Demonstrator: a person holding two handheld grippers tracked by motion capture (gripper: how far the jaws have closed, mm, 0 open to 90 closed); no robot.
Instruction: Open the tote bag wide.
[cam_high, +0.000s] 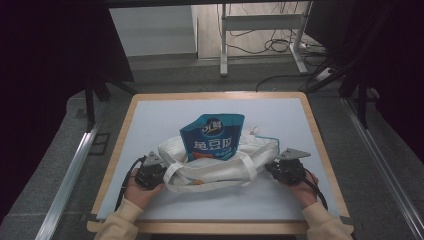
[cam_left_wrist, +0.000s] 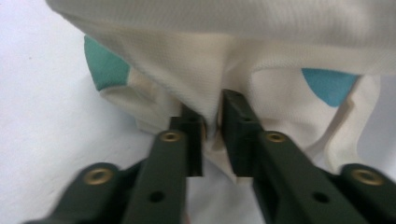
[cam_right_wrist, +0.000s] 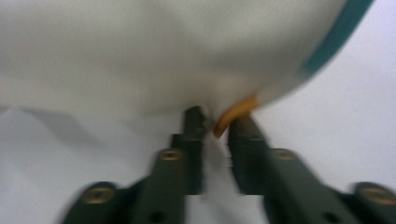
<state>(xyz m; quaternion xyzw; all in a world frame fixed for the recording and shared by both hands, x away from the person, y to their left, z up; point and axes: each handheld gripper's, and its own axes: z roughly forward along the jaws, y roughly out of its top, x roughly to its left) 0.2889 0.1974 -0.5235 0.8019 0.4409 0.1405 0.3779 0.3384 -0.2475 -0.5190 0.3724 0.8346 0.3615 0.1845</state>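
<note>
A cream cloth tote bag (cam_high: 220, 167) lies on the white table top (cam_high: 150, 120), with a blue snack pouch (cam_high: 212, 136) standing out of its mouth. My left gripper (cam_high: 162, 172) is at the bag's left end. In the left gripper view its jaws (cam_left_wrist: 212, 114) stand a little apart, with a slack fold of the cream cloth (cam_left_wrist: 205, 70) in the narrow gap. My right gripper (cam_high: 272, 167) is at the bag's right end. Its jaws (cam_right_wrist: 219, 119) are also slightly apart, and an orange-trimmed edge (cam_right_wrist: 236, 112) of the bag sits at their tips.
The table has a wooden rim (cam_high: 320, 145). The bag's two handles (cam_high: 200, 175) trail toward the near edge. Beyond the table stand a white desk frame (cam_high: 260, 30) and loose cables (cam_high: 280, 45) on the floor. A metal rail (cam_high: 70, 170) runs along the left.
</note>
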